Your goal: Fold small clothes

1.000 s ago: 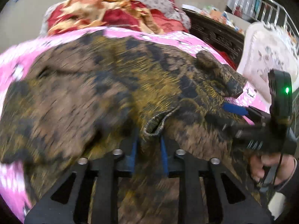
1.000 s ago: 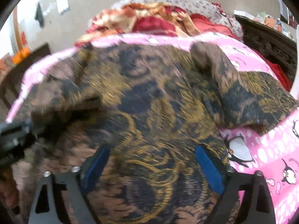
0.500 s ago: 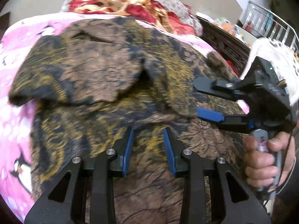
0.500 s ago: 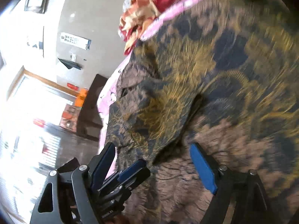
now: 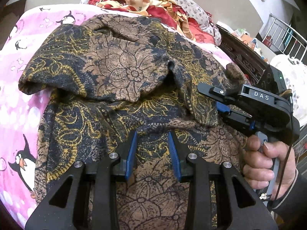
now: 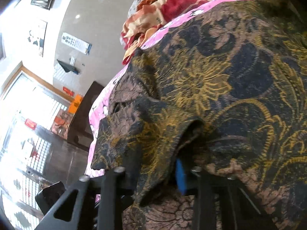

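Note:
A brown, black and gold floral garment (image 5: 122, 72) lies crumpled on the pink penguin bedsheet (image 5: 17, 103); it fills the right wrist view (image 6: 220, 80) too. My left gripper (image 5: 152, 149) is open and empty, its blue pads just above the near cloth. My right gripper (image 5: 218, 100) comes in from the right, tilted on its side, and is shut on a folded edge of the garment. In the right wrist view that flap (image 6: 153, 157) drapes between the fingers and hides most of them; one blue pad (image 6: 181, 176) shows.
A heap of red and orange bedding (image 5: 145, 0) lies at the far end of the bed. A dark carved wooden headboard (image 5: 243, 57) and a white patterned chair (image 5: 291, 76) stand to the right. A dark floor and bright window (image 6: 28, 134) lie left of the bed.
My left gripper let go of the garment edge and opened, then drew back. My right gripper swung onto its side, moved in and closed on a folded edge at the right.

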{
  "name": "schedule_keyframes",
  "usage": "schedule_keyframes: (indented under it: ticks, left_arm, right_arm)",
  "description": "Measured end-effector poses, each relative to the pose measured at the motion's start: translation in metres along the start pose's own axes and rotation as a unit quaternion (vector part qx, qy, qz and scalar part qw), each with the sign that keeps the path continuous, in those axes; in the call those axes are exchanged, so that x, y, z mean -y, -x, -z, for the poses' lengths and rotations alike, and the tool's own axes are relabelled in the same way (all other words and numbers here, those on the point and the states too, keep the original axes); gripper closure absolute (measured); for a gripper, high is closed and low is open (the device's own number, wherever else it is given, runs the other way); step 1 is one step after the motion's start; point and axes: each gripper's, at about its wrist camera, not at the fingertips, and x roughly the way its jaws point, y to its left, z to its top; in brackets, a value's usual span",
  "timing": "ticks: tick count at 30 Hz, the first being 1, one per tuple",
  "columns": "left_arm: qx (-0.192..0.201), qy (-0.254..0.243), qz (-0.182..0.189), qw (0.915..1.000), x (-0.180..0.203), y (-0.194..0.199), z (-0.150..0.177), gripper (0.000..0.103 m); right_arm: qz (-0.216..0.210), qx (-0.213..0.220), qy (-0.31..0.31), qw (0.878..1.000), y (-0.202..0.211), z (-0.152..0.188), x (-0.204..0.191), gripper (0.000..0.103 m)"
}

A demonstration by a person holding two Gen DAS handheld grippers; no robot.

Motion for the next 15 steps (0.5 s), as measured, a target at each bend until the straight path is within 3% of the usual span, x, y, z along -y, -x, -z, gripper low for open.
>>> schedule_keyframes:
  ticks: [3, 5, 10, 13, 15]
  left_arm:
    - [0.000, 0.000, 0.000, 1.0000, -0.002, 0.000, 0.000, 0.071]
    - [0.000, 0.000, 0.000, 1.0000, -0.002, 0.000, 0.000, 0.071]
    - [0.000, -0.001, 0.000, 1.0000, -0.002, -0.002, -0.001, 0.071]
    - [0.000, -0.002, -0.002, 1.0000, -0.002, -0.003, -0.001, 0.071]
    - [0.000, -0.003, -0.003, 1.0000, -0.002, -0.004, -0.001, 0.071]
  right_arm:
    - [0.022, 0.002, 0.025, 0.999, 0.004, -0.006, -0.004, 0.094]
    - [0.059, -0.001, 0.072, 0.996, 0.007, -0.019, -0.012, 0.098]
    - [0.208, -0.037, 0.170, 0.963, 0.032, -0.067, -0.004, 0.099]
    - [0.263, -0.048, 0.193, 0.944, 0.055, -0.087, 0.017, 0.099]
    - [0.271, -0.052, 0.197, 0.941, 0.067, -0.096, 0.031, 0.099]
